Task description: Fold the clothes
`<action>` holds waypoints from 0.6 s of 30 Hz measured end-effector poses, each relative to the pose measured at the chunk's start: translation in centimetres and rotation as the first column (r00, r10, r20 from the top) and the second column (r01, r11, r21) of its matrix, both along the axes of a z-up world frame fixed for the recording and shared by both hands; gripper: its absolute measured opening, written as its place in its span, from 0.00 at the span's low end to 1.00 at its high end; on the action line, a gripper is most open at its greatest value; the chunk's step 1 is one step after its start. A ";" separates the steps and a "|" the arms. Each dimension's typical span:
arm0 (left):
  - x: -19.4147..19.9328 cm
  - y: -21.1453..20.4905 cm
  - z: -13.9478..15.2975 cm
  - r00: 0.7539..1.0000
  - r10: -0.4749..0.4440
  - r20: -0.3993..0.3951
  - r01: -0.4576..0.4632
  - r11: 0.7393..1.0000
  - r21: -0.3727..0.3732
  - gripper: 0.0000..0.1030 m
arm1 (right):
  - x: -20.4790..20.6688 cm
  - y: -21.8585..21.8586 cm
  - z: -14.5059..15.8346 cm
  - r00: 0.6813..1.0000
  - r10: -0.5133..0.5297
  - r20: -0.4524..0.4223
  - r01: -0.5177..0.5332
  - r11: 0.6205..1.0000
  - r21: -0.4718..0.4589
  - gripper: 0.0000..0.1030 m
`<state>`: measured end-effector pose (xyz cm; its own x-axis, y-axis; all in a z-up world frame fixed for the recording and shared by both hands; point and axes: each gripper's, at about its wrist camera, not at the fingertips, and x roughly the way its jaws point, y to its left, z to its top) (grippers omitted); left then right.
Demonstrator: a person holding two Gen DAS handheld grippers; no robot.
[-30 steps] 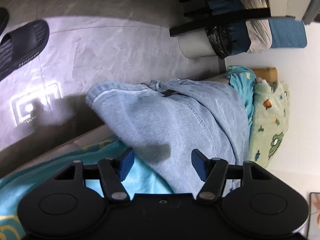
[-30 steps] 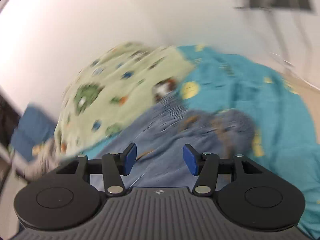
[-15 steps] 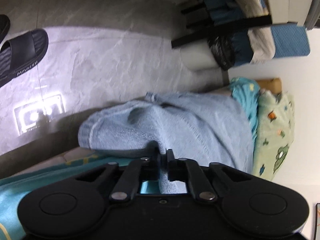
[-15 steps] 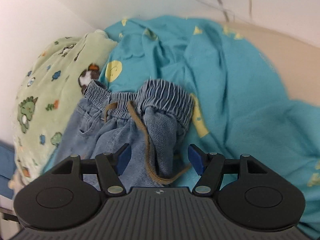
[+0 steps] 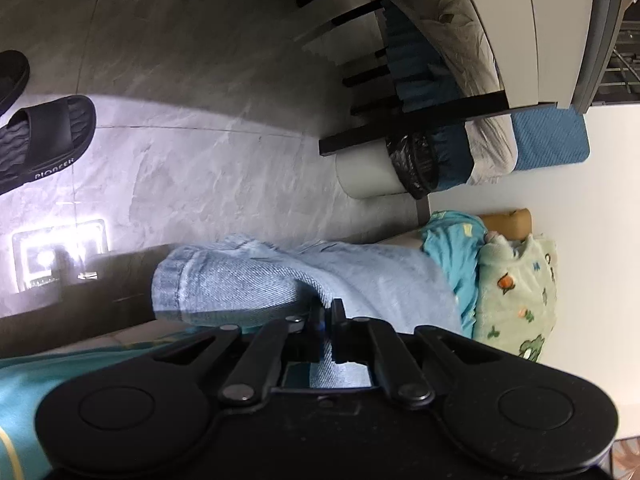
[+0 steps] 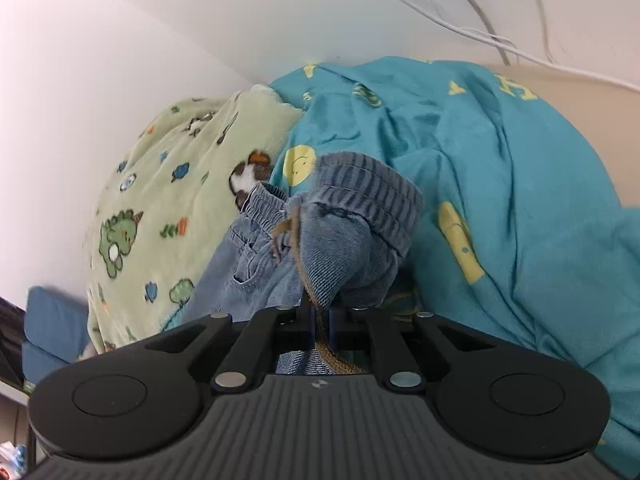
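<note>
Light blue jeans (image 5: 256, 284) lie on a bed, one leg with its hem hanging over the bed's edge above the floor. My left gripper (image 5: 327, 312) is shut on the leg's denim. In the right wrist view the jeans' elastic waistband (image 6: 372, 192) with a brown drawstring (image 6: 298, 256) is bunched up. My right gripper (image 6: 320, 312) is shut on the waist fabric and the drawstring.
A teal bedsheet (image 6: 500, 184) with yellow prints covers the bed. A green dinosaur blanket (image 6: 160, 200) lies by the white wall. On the grey floor are black slippers (image 5: 40, 144), a white bin (image 5: 372, 172) with a black bag, and a dark chair (image 5: 400, 92).
Both grippers were open a second ago and have closed on the jeans: the left on the leg, the right on the waist. The right gripper swung round to the waistband.
</note>
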<state>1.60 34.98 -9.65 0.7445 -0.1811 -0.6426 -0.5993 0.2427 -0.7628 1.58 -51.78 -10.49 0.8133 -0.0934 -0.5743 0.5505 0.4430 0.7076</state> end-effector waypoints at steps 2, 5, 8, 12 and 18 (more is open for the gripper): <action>1.8 0.2 1.4 1.000 0.002 0.005 -0.002 1.000 0.004 0.02 | 1.2 0.0 1.2 1.000 0.002 0.015 -0.002 1.000 -0.001 0.06; 5.3 0.5 3.4 1.000 -0.005 0.018 0.004 1.000 0.020 0.02 | 4.5 0.4 3.7 0.999 0.024 0.029 -0.023 0.999 -0.044 0.06; 9.7 0.7 4.4 1.000 0.005 0.014 -0.005 1.000 0.020 0.02 | 9.0 1.0 6.3 0.998 0.058 0.026 -0.055 0.991 -0.119 0.06; 16.5 0.8 3.8 1.000 -0.003 -0.022 0.004 0.999 0.047 0.02 | 16.4 2.1 8.4 0.998 0.069 0.002 -0.067 0.981 -0.181 0.05; 26.8 1.2 0.9 0.996 -0.032 -0.085 0.039 0.996 0.086 0.02 | 27.4 3.5 6.9 0.994 0.078 -0.072 -0.095 0.954 -0.284 0.05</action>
